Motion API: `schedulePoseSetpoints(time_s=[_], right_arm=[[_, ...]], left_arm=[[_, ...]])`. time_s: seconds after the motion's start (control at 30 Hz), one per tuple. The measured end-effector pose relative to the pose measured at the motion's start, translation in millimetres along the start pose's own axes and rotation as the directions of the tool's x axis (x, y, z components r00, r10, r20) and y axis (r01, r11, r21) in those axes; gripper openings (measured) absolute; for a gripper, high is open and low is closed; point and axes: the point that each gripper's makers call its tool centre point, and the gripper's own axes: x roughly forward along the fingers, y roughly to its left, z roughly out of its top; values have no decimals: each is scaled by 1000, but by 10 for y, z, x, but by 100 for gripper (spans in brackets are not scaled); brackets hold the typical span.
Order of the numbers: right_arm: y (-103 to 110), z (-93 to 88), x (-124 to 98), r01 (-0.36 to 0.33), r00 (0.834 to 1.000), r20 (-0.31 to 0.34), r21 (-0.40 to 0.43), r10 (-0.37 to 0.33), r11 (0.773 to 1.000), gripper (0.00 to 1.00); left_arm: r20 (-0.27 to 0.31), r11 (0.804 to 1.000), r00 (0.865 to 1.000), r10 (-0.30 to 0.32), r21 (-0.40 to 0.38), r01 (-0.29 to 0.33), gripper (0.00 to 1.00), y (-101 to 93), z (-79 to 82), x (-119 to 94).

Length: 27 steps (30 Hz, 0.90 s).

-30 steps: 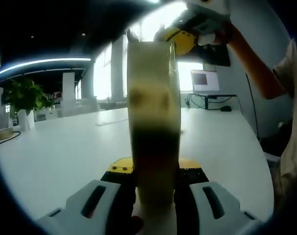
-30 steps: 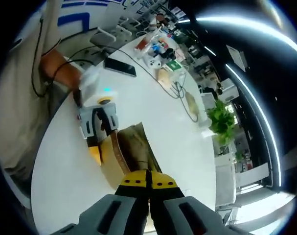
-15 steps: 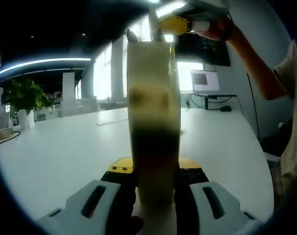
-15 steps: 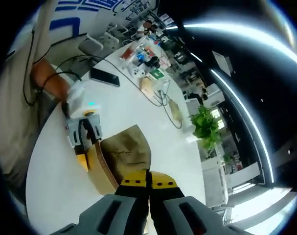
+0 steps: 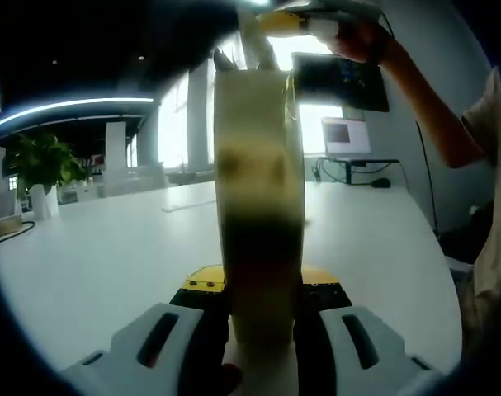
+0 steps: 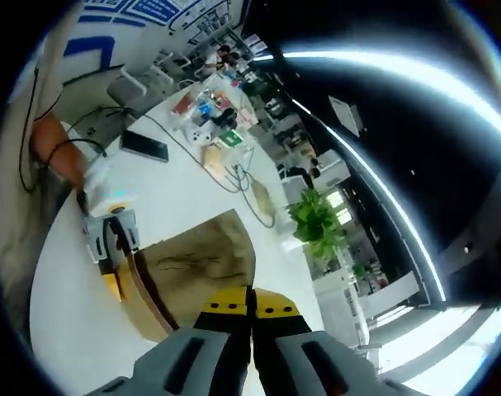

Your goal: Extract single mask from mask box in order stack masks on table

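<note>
In the left gripper view, a tan mask box (image 5: 258,190) stands upright on edge over the white table (image 5: 110,256), and my left gripper (image 5: 258,289) is shut on its lower part. Above the box's top, my right gripper (image 5: 304,18) is shut on a pale mask (image 5: 254,41) that stretches up out of the box. In the right gripper view I look down along my right gripper (image 6: 251,304), its jaws pressed together, at the box (image 6: 196,264). The left gripper (image 6: 110,247) clamps the box's far side there.
A person's arm (image 5: 423,99) reaches in from the right. A potted plant (image 5: 40,169) and a monitor (image 5: 345,136) stand at the table's far edges. A phone (image 6: 144,145), cables and several small items (image 6: 213,124) lie on the table's far part.
My right gripper has risen away from the box's top, drawing the mask up out of it. The left gripper and the box have stayed still.
</note>
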Motion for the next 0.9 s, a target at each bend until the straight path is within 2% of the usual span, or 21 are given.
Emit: schedulePoseSetpoints(time_s=[0.2, 0.4, 0.73, 0.8, 0.9], right_arm=[[-209, 34, -34, 92, 996, 20, 10, -92, 996, 0], [-337, 62, -81, 146, 989, 37, 19, -147, 989, 0], [-582, 91, -208, 252, 965, 65, 31, -253, 967, 0], [-644, 105, -254, 284, 955, 73, 41, -286, 958, 0], [-703, 96, -302, 295, 952, 73, 40, -298, 954, 0]], left_arm=[[0, 1000, 1000, -1, 1, 1, 20, -3, 2, 2], [0, 1000, 1000, -1, 2, 1, 20, -6, 4, 1], [-1, 1000, 1000, -2, 1, 2, 20, 0, -3, 2], [-1, 1000, 1000, -2, 1, 2, 20, 2, -4, 3], [-1, 1000, 1000, -2, 1, 2, 20, 3, -5, 2]])
